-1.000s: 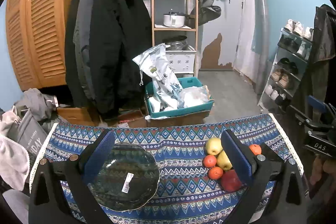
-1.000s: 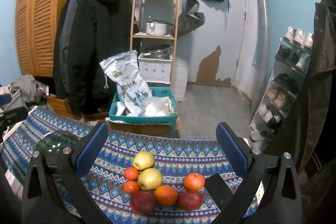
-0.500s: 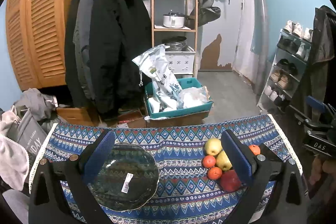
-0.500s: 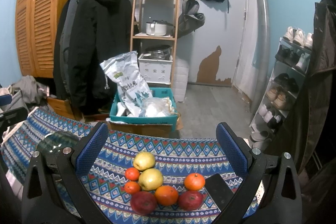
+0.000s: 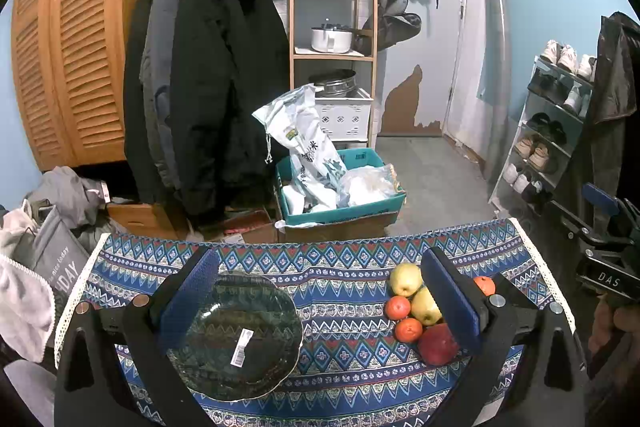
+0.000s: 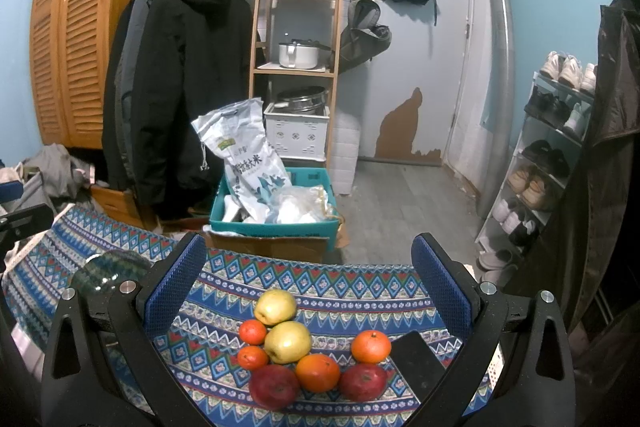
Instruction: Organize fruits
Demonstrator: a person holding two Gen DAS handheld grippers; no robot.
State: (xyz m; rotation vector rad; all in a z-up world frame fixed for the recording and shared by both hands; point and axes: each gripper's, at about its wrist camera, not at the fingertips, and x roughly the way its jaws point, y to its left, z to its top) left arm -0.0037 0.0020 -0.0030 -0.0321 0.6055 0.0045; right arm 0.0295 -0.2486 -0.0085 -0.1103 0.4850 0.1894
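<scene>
The fruits (image 6: 296, 347) are lying bunched together on the patterned worktop (image 6: 360, 283), well to the right of the glass plate (image 5: 236, 335): two yellow apples, two red apples and several oranges, touching one another. The left tongs (image 5: 320, 311) are hovering over the plate, spread apart and holding nothing. The right tongs (image 6: 308, 291) are hanging above the fruits, spread wide, gripping nothing.
</scene>
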